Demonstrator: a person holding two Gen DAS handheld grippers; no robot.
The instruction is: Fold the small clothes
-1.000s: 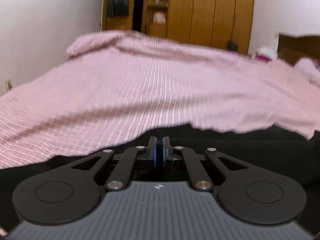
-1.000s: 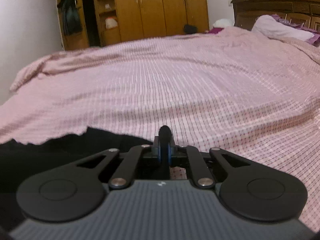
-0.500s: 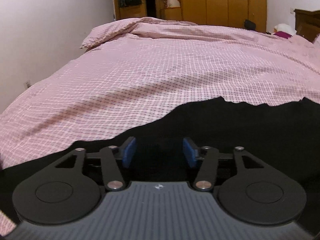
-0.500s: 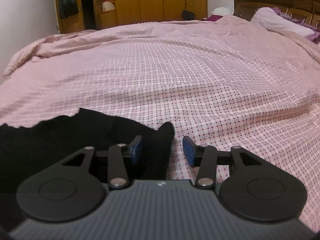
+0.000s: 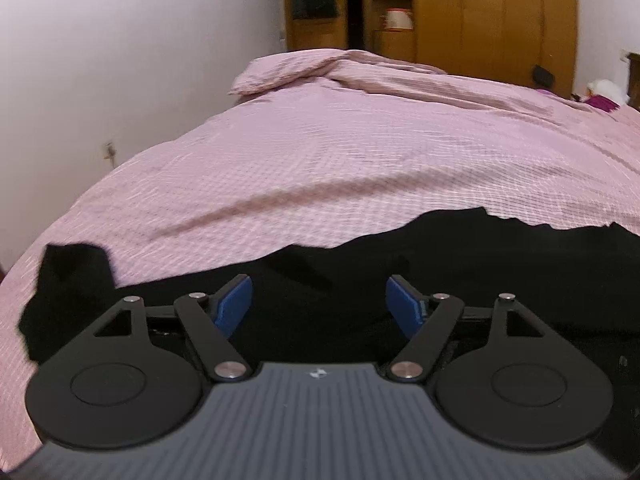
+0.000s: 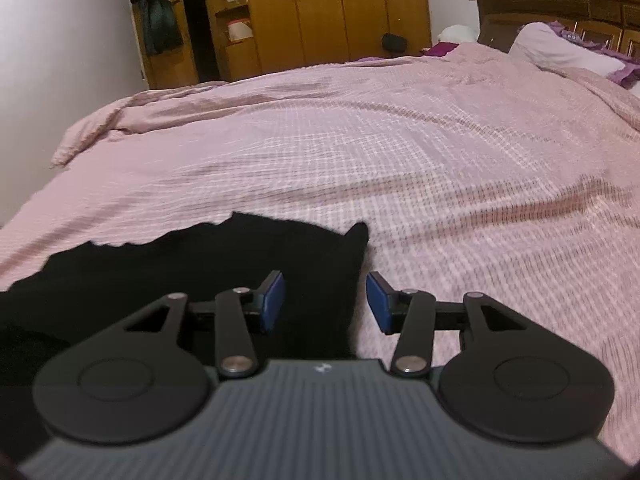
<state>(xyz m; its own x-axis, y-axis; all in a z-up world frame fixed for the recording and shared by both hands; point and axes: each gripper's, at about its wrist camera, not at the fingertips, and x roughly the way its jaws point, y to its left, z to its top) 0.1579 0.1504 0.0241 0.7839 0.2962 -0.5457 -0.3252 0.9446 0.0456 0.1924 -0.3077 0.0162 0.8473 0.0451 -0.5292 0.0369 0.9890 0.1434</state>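
Risk: black garment [image 6: 224,276] could bunch or slide on the loose pink checked bedspread [image 6: 400,152] if regrasped off-edge, skewing the fold. Left gripper [image 5: 319,304] and right gripper [image 6: 325,302] both spread, holding nothing. Garment lies flat near the bed's near edge, far hem scalloped, detail lost in black
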